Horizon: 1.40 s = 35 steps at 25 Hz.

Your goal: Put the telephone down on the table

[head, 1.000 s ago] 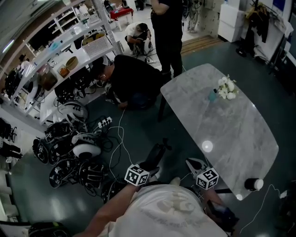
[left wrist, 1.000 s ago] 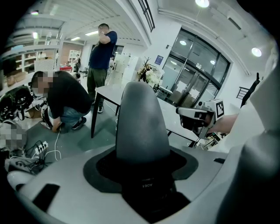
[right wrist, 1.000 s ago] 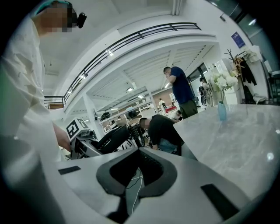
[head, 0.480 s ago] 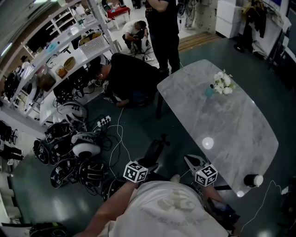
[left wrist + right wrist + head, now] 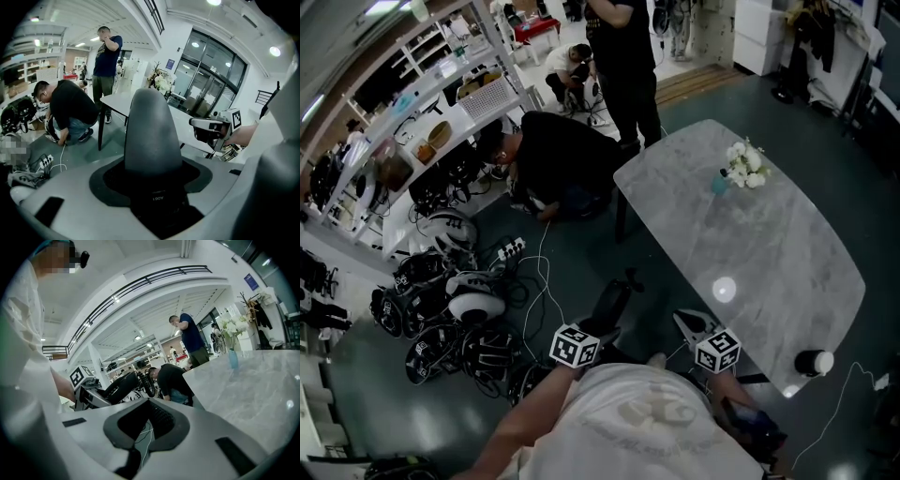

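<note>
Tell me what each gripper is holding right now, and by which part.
The left gripper clamps the black telephone by its near end, the rest sticking out ahead. The right gripper holds nothing.

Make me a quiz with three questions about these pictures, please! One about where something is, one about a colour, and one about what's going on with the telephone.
1. Where are the white flowers?
A) on the floor
B) on the table
C) on a shelf

2. What colour is the telephone?
A) red
B) yellow
C) black

3. What is going on with the telephone?
A) it lies on the table
B) the left gripper holds it up, off the table
C) it lies on the floor

Answers:
1 B: the flowers stand near the table's far end.
2 C: it looks black in every view.
3 B: the left gripper's jaws are closed on it, short of the table's near edge.
</note>
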Tool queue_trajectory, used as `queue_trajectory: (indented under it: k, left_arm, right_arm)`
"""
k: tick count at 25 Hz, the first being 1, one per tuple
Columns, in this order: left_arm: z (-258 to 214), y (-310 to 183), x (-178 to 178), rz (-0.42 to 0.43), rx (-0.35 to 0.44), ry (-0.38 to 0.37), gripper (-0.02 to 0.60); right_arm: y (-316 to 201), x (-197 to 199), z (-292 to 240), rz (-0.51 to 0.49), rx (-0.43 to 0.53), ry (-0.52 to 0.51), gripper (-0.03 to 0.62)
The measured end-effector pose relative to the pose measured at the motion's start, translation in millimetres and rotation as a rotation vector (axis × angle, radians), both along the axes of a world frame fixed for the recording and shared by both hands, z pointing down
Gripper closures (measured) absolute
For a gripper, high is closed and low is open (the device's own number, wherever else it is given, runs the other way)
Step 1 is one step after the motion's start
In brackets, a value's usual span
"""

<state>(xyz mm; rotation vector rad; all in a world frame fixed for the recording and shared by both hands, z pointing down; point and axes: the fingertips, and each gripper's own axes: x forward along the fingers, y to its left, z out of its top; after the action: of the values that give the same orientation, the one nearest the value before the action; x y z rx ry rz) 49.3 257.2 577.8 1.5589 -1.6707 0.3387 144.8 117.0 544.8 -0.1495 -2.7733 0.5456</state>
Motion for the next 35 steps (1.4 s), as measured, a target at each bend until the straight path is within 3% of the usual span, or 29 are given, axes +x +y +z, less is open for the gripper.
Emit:
queue_trajectory:
  k: [14, 28, 35]
  left_arm:
    - [11.5, -15.1, -31.0, 0.017, -0.006, 0.04, 0.304]
    - [20.9, -41.1, -126.2, 0.075, 0.001, 0.062, 0.302]
    - [25.5, -53.2, -165.1, 0.148, 0.001, 0.054, 0.302]
  right_arm:
    - [-7.9, -27.3, 10.0, 0.029, -0.015, 0.05, 0.579]
    - [-29.6, -109.3, 8.3, 0.094, 0.007, 0.098, 0.579]
    - [-36.9, -140.4, 7.2, 0.141, 0.027, 0.129, 0.579]
